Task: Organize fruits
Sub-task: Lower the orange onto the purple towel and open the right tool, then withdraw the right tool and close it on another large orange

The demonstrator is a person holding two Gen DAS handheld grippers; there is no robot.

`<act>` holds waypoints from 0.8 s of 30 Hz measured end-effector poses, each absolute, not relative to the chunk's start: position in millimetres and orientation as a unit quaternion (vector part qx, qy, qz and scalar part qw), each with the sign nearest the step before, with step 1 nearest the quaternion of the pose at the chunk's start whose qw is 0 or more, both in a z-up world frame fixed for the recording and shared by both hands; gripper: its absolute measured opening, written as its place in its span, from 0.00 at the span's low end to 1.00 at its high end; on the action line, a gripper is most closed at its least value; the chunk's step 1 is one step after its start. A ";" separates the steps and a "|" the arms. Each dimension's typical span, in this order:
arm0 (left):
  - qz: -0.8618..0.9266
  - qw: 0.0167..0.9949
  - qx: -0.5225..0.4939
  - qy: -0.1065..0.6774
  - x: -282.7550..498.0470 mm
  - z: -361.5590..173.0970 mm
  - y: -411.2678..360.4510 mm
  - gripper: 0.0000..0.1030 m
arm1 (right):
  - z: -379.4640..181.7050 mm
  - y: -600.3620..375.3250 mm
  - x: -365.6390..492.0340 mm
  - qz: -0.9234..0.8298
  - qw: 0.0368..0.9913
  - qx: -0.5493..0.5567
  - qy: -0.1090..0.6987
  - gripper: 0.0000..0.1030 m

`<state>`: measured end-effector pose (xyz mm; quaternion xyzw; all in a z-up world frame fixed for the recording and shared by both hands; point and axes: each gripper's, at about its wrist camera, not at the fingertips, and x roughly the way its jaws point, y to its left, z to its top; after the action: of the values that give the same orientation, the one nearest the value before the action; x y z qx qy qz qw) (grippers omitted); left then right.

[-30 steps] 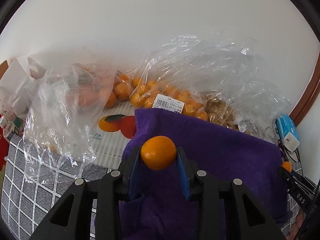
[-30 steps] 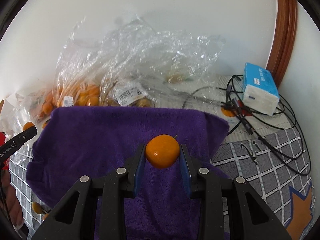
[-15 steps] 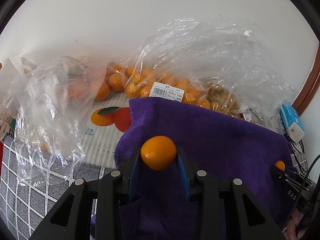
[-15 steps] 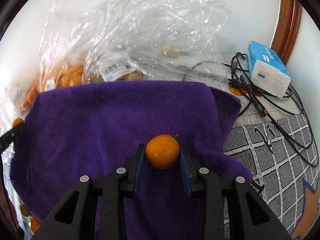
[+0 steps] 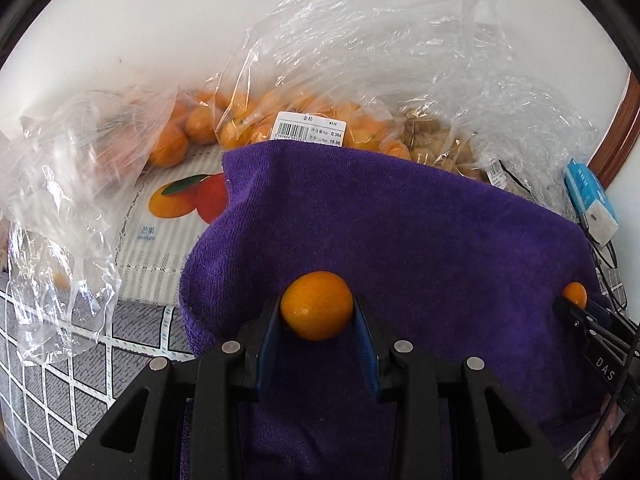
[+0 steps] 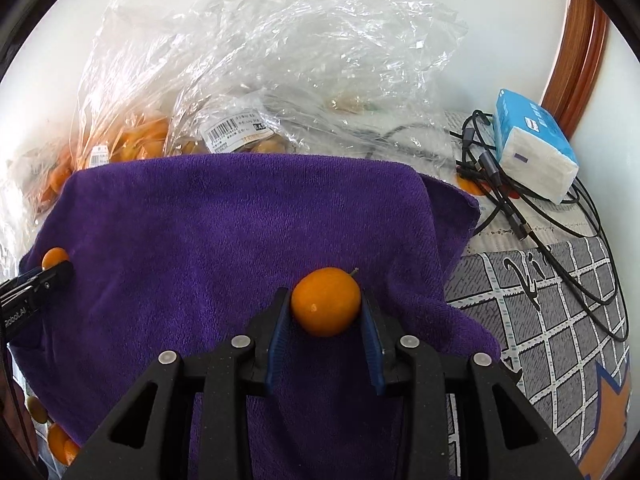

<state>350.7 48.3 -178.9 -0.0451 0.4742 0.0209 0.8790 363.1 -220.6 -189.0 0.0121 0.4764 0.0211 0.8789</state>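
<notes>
My left gripper [image 5: 317,316] is shut on a small orange kumquat [image 5: 316,305] and holds it low over a purple towel [image 5: 400,232]. My right gripper [image 6: 326,312] is shut on another kumquat [image 6: 326,301] over the same towel [image 6: 224,232]. Each gripper shows at the edge of the other's view, the right one [image 5: 576,300] and the left one [image 6: 52,264]. Clear plastic bags of kumquats [image 5: 304,120] lie behind the towel against the wall.
A crumpled clear bag [image 5: 68,184] lies at the left on a fruit-print mat [image 5: 168,216]. A blue tissue pack [image 6: 532,148] and black cables [image 6: 552,216] lie at the right. Loose kumquats [image 6: 56,440] lie at the towel's near left edge.
Both grippers have moved down and forward toward the towel with their kumquats still held. The towel now fills more of each view.
</notes>
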 end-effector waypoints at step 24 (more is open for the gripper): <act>-0.009 0.915 -0.008 0.402 274.9 -82.0 27.5 0.56 | -118.3 -231.5 240.2 -0.019 0.907 0.014 0.420 0.72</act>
<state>274.9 27.5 -82.0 -0.0078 0.4024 -0.0090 0.9154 240.2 -231.5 -118.3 0.0137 0.4205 -0.0186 0.9070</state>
